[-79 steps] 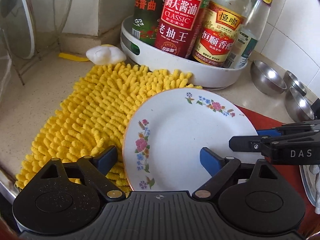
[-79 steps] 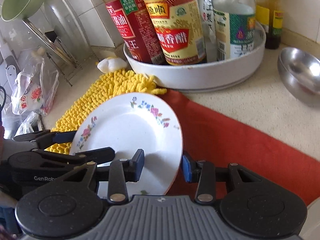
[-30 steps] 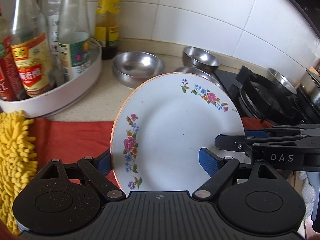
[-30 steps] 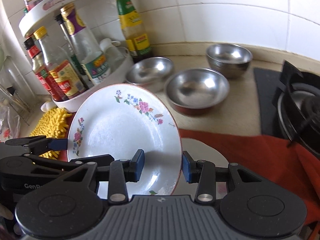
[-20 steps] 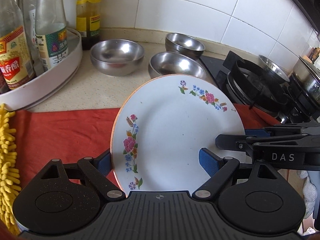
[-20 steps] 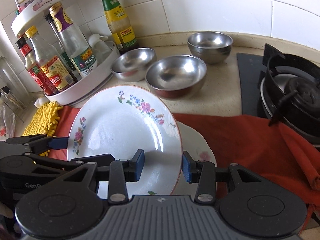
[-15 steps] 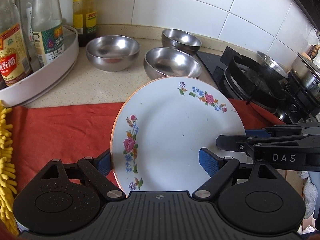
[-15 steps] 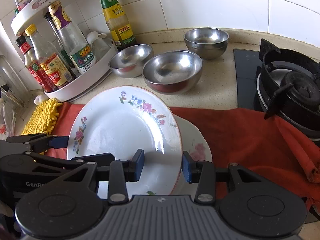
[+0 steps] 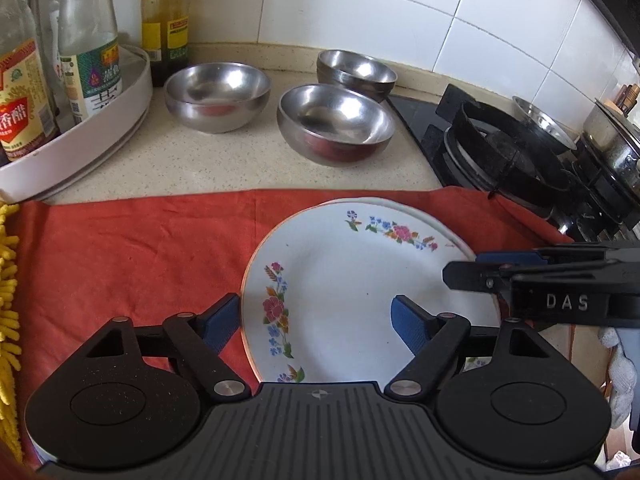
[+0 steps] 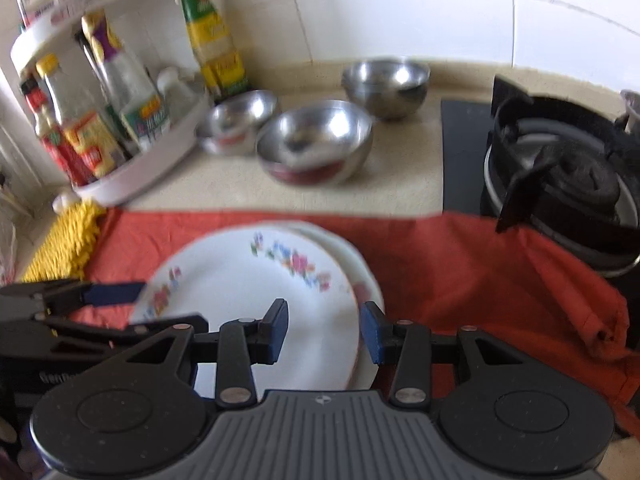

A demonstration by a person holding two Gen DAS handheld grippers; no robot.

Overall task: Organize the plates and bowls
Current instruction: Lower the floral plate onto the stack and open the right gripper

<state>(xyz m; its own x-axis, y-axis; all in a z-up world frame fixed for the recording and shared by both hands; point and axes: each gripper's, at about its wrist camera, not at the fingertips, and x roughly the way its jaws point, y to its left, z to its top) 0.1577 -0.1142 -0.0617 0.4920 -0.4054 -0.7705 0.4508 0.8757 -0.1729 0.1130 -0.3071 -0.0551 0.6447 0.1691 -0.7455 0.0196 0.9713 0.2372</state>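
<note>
Along the back of the speckled stone counter (image 9: pixel 224 164) stand three round steel bowls, shiny and empty: one (image 9: pixel 218 94) just beside the white tray, one (image 9: pixel 336 120) nearer the cloth, and one (image 9: pixel 356 70) behind it by the tiled wall. All three are well apart from the plates. The round white plastic tray (image 9: pixel 80 140) holds glass sauce bottles, and one yellow-labelled bottle (image 9: pixel 166 20) stands just behind it. To the right is a black gas hob (image 9: pixel 500 148) with a steel pot (image 9: pixel 616 136) at its far side. A shaggy yellow mat (image 9: pixel 8 280) lies at the left end of a wrinkled red cloth (image 9: pixel 140 248). On that cloth are two plates. The floral plate (image 9: pixel 344 280), white glazed with flower sprigs, lies on top of a second white plate (image 9: pixel 400 205), whose rim peeks out on the far and right sides. The right gripper (image 10: pixel 324 328) is clamped tight over the floral plate's right rim, one blue pad on its face and one outside the edge. The left gripper (image 9: pixel 316 312) straddles the left rim. Its jaws have just been closing and stand partway open, and I can't tell whether they pinch.
</note>
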